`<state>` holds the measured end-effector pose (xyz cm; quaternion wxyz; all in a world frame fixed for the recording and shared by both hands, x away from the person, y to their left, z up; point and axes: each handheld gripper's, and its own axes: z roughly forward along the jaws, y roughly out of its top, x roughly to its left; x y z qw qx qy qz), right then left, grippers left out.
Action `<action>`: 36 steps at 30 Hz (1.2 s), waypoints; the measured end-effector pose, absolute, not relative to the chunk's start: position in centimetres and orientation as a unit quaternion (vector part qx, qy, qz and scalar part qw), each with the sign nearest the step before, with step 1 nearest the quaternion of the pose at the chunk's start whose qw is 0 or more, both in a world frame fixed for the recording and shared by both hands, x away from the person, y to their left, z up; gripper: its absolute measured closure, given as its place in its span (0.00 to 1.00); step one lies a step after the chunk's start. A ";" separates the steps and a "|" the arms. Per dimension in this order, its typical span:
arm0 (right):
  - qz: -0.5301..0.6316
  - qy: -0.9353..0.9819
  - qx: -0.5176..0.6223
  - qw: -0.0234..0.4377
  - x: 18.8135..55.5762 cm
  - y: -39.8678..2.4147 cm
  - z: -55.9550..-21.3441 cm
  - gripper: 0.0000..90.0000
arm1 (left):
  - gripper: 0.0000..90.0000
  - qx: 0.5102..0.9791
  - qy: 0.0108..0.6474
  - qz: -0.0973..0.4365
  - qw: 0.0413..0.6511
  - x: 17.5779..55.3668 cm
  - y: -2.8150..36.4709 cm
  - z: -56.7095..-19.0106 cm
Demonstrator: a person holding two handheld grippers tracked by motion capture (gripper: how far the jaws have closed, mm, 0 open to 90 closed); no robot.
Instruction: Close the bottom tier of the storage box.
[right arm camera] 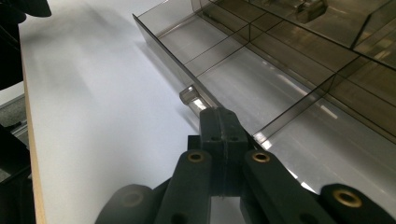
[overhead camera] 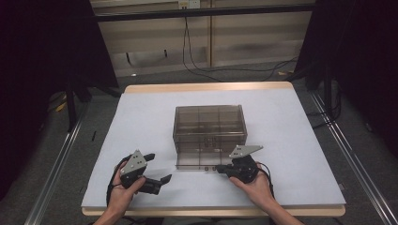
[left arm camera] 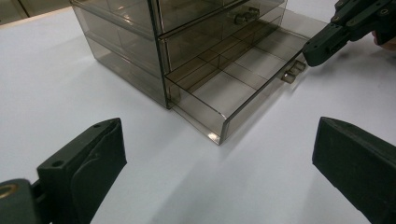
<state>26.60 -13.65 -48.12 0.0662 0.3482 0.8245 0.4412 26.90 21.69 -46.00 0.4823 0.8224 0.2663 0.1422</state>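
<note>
A big white table spreads out under the high view, and sitting mid-table is a smoky transparent drawer cabinet, several tiers tall. Its bottom drawer is pulled out toward the person, dividers visible inside and every compartment I can see bare.

Over to the right gripper, held in the person's right hand. Its jaws are pressed together, no gap between them in its own view, and the tip sits right at the drawer's front wall beside the small clear handle. Is it pinching the handle or just touching next to it? Can't call that one; from the left gripper view the tip looks to meet the handle's end.

The left gripper rests low on the table in the left hand, well apart from the cabinet, jaws spread wide with nothing between them.

Now the risks, as I judge them. That cabinet looks light and nothing braces it, so a push or pull on the drawer could slide the whole box across the smooth top rather than moving the drawer alone. The handle is tiny and slick, so closed jaws could skid off it. And pull much further and the drawer could come clean out of its slot and drop at the front.
</note>
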 end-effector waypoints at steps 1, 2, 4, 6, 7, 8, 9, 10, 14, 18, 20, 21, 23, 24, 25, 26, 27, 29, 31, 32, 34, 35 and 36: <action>0.440 0.826 0.347 0.067 26.6 -13.6 -48.2 1.00 | 0.03 0.822 0.268 0.143 0.482 26.9 21.7 -46.0; 0.439 0.826 0.347 0.068 26.6 -13.6 -48.2 1.00 | 0.03 0.822 0.268 0.143 0.482 26.9 21.7 -46.0; 0.438 0.826 0.347 0.068 26.7 -13.5 -48.3 1.00 | 0.03 0.822 0.269 0.144 0.481 26.9 21.7 -46.0; 0.440 0.826 0.347 0.067 26.7 -13.6 -48.2 1.00 | 0.03 0.823 0.268 0.144 0.480 26.9 21.7 -46.0; 0.440 0.826 0.347 0.067 26.7 -13.6 -48.2 1.00 | 0.03 0.823 0.268 0.144 0.480 26.9 21.7 -46.0; 0.441 0.825 0.347 0.069 26.8 -13.6 -48.2 1.00 | 0.03 0.823 0.267 0.143 0.481 26.9 21.7 -46.0; 0.441 0.825 0.347 0.069 26.8 -13.6 -48.2 1.00 | 0.03 0.823 0.267 0.144 0.480 26.9 21.7 -46.0; 0.440 0.825 0.348 0.070 26.8 -13.6 -48.2 1.00 | 0.03 0.822 0.268 0.142 0.482 26.9 21.7 -46.0; 0.439 0.823 0.352 0.074 26.8 -13.7 -48.2 1.00 | 0.03 0.822 0.268 0.144 0.480 26.9 21.7 -46.0; 0.443 0.819 0.356 0.076 26.8 -13.8 -48.2 1.00 | 0.03 0.826 0.262 0.146 0.476 26.9 21.7 -46.0; 0.443 0.819 0.357 0.076 26.8 -13.8 -48.2 1.00 | 0.03 0.827 0.263 0.147 0.475 26.9 21.7 -45.9; 0.443 0.819 0.357 0.077 26.9 -13.8 -48.2 1.00 | 0.03 0.824 0.268 0.145 0.478 26.9 21.7 -46.0; 0.443 0.818 0.358 0.077 26.9 -13.8 -48.2 1.00 | 0.03 0.823 0.267 0.143 0.481 26.9 21.7 -46.0; 0.443 0.819 0.357 0.076 26.9 -13.8 -48.2 1.00 | 0.03 0.822 0.267 0.144 0.482 26.9 21.7 -46.0; 0.444 0.818 0.358 0.077 26.9 -13.8 -48.2 1.00 | 0.03 0.822 0.267 0.144 0.481 26.9 21.7 -46.0; 0.444 0.818 0.358 0.077 26.9 -13.8 -48.2 1.00 | 0.03 0.822 0.269 0.143 0.482 26.9 21.7 -46.0; 0.445 0.817 0.358 0.077 26.9 -13.8 -48.3 1.00 | 0.03 0.822 0.267 0.144 0.481 26.9 21.7 -46.0; 0.448 0.815 0.360 0.077 27.0 -13.9 -48.3 1.00 | 0.03 0.823 0.266 0.143 0.481 26.9 21.7 -46.0; 0.449 0.814 0.360 0.077 27.0 -13.9 -48.3 1.00 | 0.03 0.823 0.267 0.144 0.481 26.9 21.7 -46.0; 0.449 0.813 0.362 0.077 27.0 -13.9 -48.3 1.00 | 0.03 0.823 0.268 0.143 0.481 26.9 21.7 -46.0; 0.449 0.814 0.360 0.078 27.1 -13.9 -48.3 1.00 | 0.03 0.823 0.267 0.143 0.480 26.9 21.7 -46.0; 0.449 0.814 0.361 0.079 27.1 -13.9 -48.3 1.00 | 0.03 0.823 0.267 0.143 0.481 26.9 21.7 -46.0; 0.448 0.813 0.363 0.080 27.1 -14.0 -48.3 1.00 | 0.03 0.824 0.265 0.144 0.479 26.9 21.7 -46.0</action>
